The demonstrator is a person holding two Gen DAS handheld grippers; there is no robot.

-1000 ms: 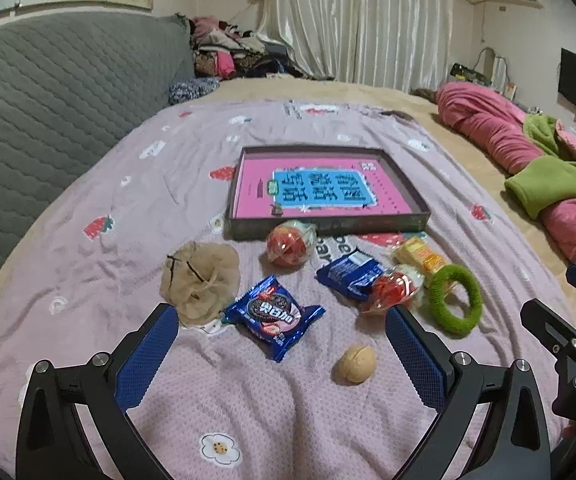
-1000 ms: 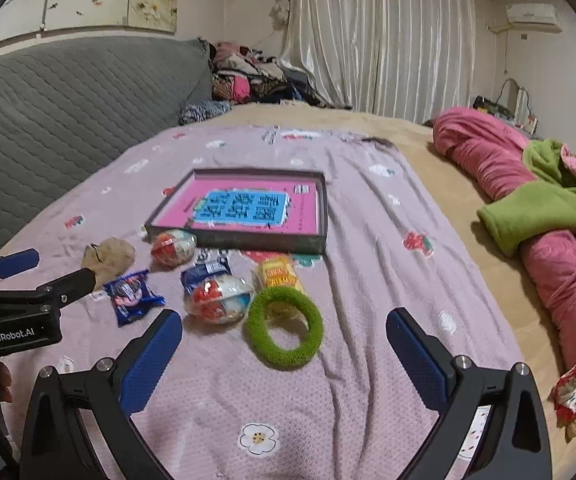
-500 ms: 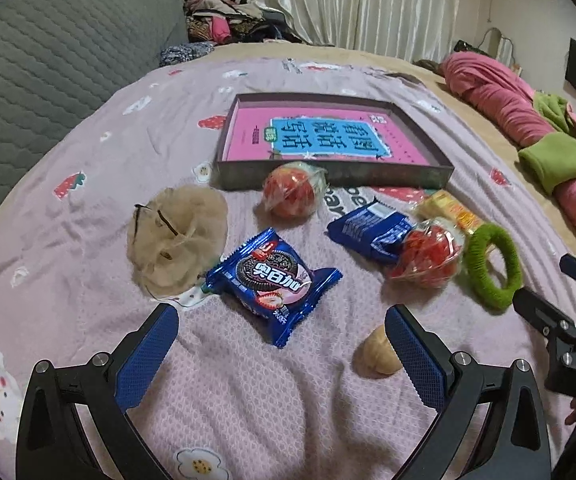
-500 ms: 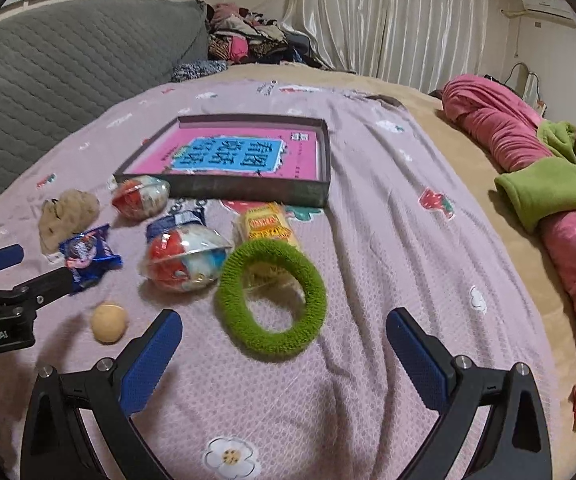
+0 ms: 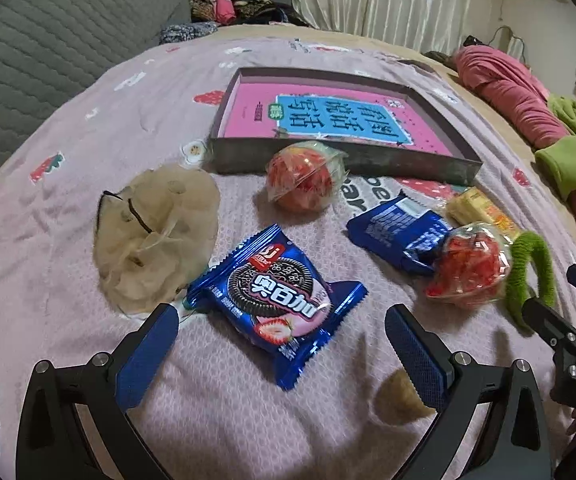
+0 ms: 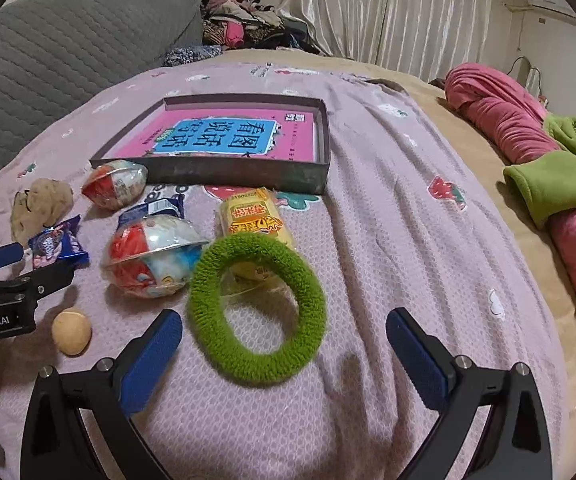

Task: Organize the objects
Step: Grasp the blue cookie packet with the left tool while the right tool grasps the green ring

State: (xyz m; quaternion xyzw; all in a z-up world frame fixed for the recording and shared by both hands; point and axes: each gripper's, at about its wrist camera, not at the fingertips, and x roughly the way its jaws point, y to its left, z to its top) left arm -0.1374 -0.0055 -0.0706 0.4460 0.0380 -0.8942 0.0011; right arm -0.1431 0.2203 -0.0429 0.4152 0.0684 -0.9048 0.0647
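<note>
Lying loose on purple bedspread, left to right, likely staged for sorting into shallow box at 12 o'clock:
- beige mesh pouch at 10 o'clock
- Oreo packet sitting between fingers of left gripper, jaws spread wide, gripping nothing; probably lining up for pick
- walnut touching right finger's inner side

Hovering over green fuzzy ring: right gripper, also spread, empty. Ring overlapping yellow snack packet; wrapped egg toy at 10 o'clock.

Dim indoor light, soft shadows (fisheye-warped, vignetted edges).
</note>
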